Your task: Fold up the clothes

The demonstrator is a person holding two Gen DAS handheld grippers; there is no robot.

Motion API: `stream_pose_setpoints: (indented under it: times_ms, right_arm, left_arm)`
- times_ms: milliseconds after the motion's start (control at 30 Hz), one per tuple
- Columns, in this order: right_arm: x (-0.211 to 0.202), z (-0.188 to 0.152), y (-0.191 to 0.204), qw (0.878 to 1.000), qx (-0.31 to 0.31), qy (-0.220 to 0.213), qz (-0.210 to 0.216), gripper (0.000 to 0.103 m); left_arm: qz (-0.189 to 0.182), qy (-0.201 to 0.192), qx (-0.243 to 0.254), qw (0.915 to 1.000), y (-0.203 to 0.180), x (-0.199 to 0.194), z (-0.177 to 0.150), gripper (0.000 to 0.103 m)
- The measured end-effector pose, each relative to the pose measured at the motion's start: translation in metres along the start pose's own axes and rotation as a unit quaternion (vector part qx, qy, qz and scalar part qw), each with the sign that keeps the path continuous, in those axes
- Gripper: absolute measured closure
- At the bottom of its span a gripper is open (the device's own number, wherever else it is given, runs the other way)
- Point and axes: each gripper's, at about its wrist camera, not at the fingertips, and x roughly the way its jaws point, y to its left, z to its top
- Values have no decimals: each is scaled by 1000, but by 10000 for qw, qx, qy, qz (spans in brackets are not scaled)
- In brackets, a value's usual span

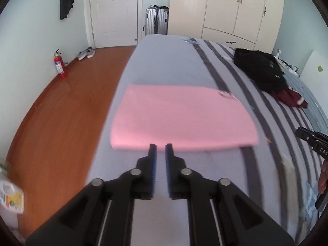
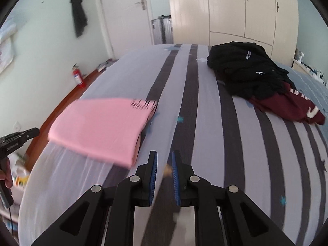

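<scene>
The left claw (image 1: 161,146) is held with a narrow gap between its blue pads, empty, just short of the near edge of the pink garment (image 1: 180,116). The right claw (image 2: 164,155) is likewise slightly parted and grips nothing, above the striped bed (image 2: 205,123). The pink garment is laid folded flat near the bed's left edge. That fold is judged finished; next, a piece must be taken from the dark clothes pile (image 2: 246,71) and spread flat.

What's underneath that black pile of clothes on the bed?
A maroon garment pokes out from under the black clothes pile, lying on the striped bedsheet. Anything deeper under the pile is covered.
</scene>
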Motion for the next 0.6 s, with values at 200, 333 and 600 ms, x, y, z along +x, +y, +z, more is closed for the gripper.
stream_pose_setpoints:
  times_ms: [200, 333, 600]
  right_arm:
    - [-71, -47, 4, 9995, -205, -42, 243, 62]
    - [-112, -69, -5, 9985, -277, -139, 454, 51]
    - [-187, -101, -28, 9956, -476, -204, 785, 20]
  left_arm:
    - [116, -226, -334, 9991, -48, -76, -40, 47]
    - [355, -353, -466, 9977, -84, -128, -68, 29]
    - [691, -532, -1055, 9906, -148, -209, -125, 6]
